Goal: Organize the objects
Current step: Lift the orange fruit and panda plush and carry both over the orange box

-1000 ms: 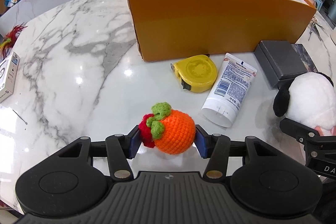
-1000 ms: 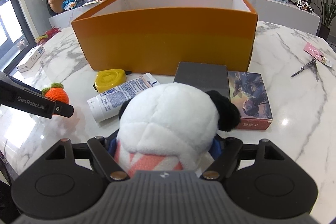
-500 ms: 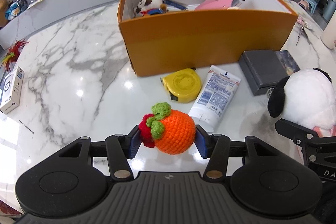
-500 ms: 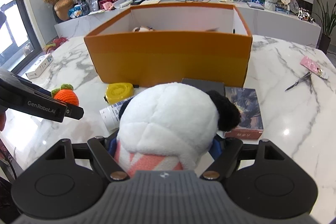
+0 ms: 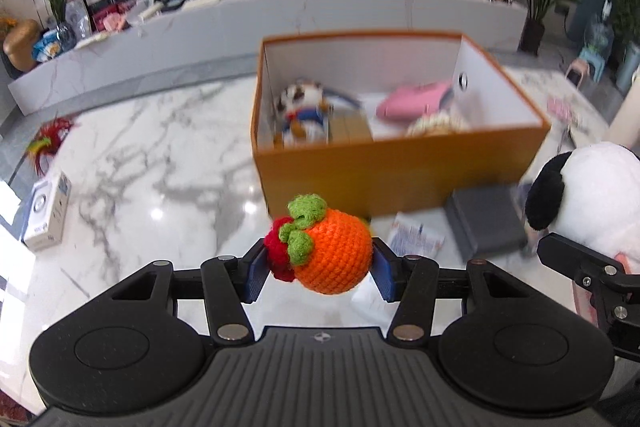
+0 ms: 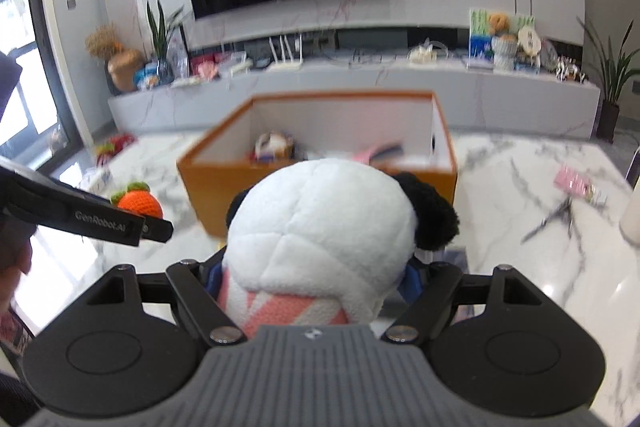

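Your left gripper (image 5: 319,269) clamps the crocheted orange fruit (image 5: 330,251) between its 2 pads, off the marble table (image 5: 152,163); the open orange box (image 5: 400,167) lies ahead. Just right, your right gripper (image 6: 314,277) squeezes the plush panda (image 6: 324,227), also facing that box.

crochet orange (image 5: 335,254) lifted off table | plush panda (image 6: 320,227) raised | box interior now visible

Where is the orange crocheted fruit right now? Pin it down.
The orange crocheted fruit with green leaves is pinched between the left gripper's fingers, low centre in the left wrist view, lifted above the white marble table just in front of the open orange cardboard box.
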`<state>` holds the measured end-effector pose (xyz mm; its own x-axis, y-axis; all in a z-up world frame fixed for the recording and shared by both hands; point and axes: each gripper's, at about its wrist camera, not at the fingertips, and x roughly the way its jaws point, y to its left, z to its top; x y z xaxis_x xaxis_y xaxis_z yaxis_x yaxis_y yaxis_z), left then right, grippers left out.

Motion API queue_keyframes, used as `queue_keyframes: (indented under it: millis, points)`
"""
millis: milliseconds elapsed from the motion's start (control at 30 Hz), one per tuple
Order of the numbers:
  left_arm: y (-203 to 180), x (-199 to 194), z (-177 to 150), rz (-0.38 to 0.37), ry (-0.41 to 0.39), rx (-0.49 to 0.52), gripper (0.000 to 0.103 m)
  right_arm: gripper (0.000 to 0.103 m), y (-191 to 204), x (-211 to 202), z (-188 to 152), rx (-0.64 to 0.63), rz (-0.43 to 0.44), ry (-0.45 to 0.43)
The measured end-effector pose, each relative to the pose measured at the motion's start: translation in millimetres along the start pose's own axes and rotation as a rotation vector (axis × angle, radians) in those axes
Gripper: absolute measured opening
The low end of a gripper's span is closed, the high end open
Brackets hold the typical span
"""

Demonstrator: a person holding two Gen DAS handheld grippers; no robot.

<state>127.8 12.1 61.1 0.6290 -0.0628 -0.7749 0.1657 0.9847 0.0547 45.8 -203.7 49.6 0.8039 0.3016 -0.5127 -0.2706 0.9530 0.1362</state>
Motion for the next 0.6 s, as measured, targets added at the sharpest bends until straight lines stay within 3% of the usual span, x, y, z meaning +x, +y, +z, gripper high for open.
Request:
queue_keyframes:
  millis: [267, 600]
  points:
    - [-9, -8, 25, 0.002, -0.068, 0.007, 0.061, 0.079, -9, -4, 30, 0.008, -0.019, -0.061]
    - [-14, 5, 55, 0.005, -0.099, 0.022, 0.061, 0.079, -18, 19, 73, 0.007, -0.035, -0.095]
